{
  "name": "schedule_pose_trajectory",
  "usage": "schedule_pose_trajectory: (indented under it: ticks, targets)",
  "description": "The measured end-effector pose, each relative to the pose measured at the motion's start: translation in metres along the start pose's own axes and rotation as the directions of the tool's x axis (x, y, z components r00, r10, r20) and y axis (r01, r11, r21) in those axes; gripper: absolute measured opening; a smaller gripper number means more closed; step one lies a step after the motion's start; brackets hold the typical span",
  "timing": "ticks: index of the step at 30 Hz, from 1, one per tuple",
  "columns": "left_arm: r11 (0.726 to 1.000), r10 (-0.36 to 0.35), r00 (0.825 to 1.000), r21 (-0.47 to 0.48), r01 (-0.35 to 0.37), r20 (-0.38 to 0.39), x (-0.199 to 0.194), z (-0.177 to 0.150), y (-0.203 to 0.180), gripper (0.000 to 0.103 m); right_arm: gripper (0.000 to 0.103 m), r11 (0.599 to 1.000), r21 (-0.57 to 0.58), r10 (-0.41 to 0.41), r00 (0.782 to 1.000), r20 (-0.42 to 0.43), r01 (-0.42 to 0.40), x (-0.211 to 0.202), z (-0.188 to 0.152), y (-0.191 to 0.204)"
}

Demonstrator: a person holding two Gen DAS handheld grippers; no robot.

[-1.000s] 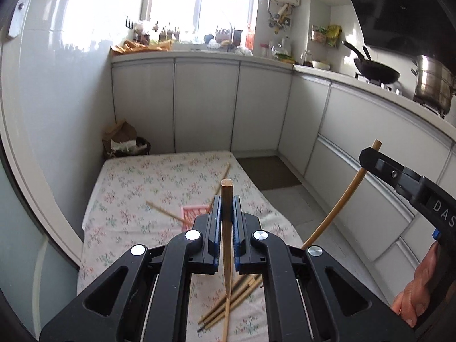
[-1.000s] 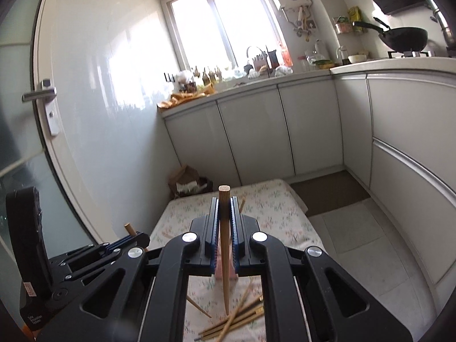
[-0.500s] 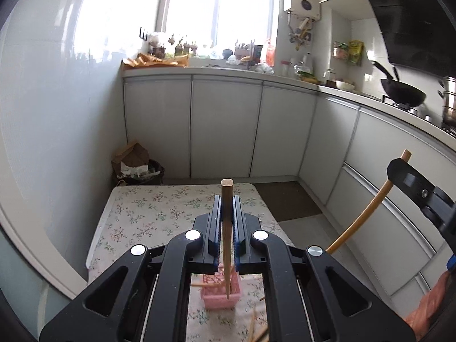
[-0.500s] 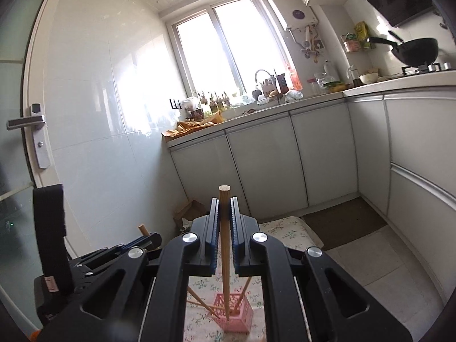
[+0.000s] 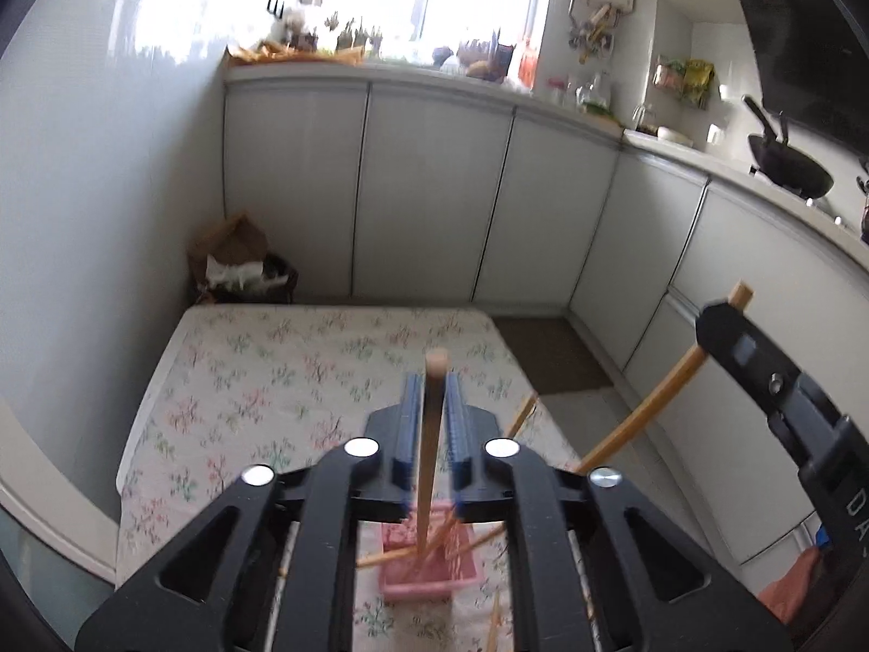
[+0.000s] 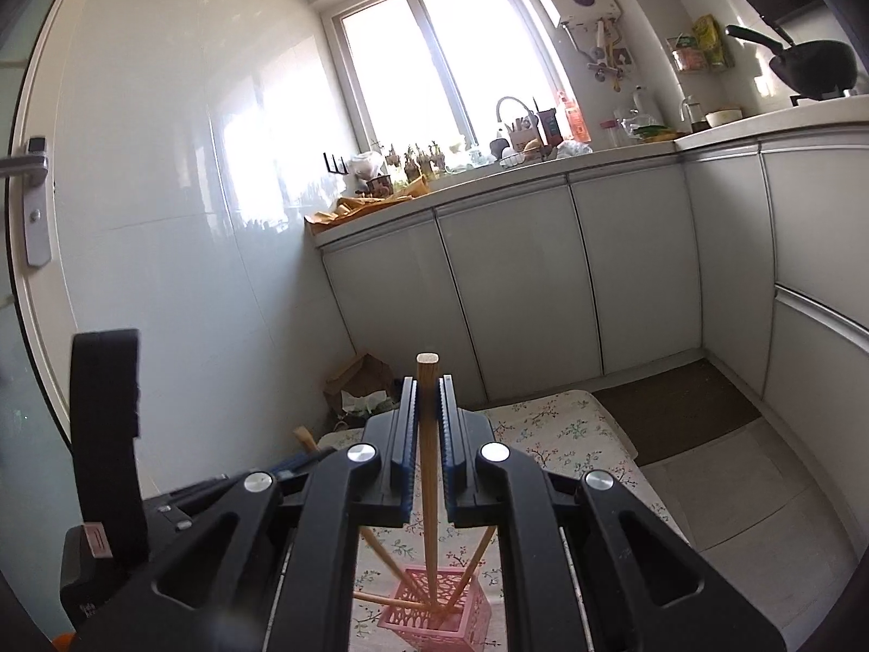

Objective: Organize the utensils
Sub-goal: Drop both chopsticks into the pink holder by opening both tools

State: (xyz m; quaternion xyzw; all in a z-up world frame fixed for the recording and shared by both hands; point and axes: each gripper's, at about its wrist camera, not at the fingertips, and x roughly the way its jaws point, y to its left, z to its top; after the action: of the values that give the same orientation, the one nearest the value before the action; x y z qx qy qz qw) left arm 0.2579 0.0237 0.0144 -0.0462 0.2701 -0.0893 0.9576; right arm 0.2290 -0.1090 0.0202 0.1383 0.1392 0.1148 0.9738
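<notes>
2 chopsticks over the pink basket (image 6: 434, 616)

The left gripper (image 5: 432, 407) is opening around its chopstick (image 5: 429, 445); the right gripper (image 6: 427, 418) grips its chopstick (image 6: 429, 467). Only the left view shows loose chopsticks (image 5: 491, 625) at the lower centre on the floral cloth (image 5: 260, 380).

The right hand-held gripper (image 6: 429, 407) is closed on an upright wooden chopstick (image 6: 428, 467), whose lower end reaches down into a pink openwork basket (image 6: 434, 616). Other chopsticks (image 6: 386, 559) lean in that basket. It stands on a surface (image 6: 575, 434) covered with a floral cloth. The left hand-held gripper (image 6: 304, 451) sits at lower left, a stick end showing at its tip.
</notes>
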Motion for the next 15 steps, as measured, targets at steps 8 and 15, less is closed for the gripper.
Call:
schedule_pose_trajectory:
  ticks: [8,15]
  targets:
    - [0.998,0.014,0.990,-0.066,-0.005,0.140,-0.049,0.007,0.015,0.049,0.008,1.000,-0.028,-0.004,1.000,-0.002,0.004,0.008,-0.009,0.007]
    - [0.993,0.092,0.983,-0.081,-0.080,0.156,-0.062,0.003,0.024,0.062,0.025,0.999,-0.031,-0.017,0.998,-0.059,0.016,0.022,-0.028,0.013]
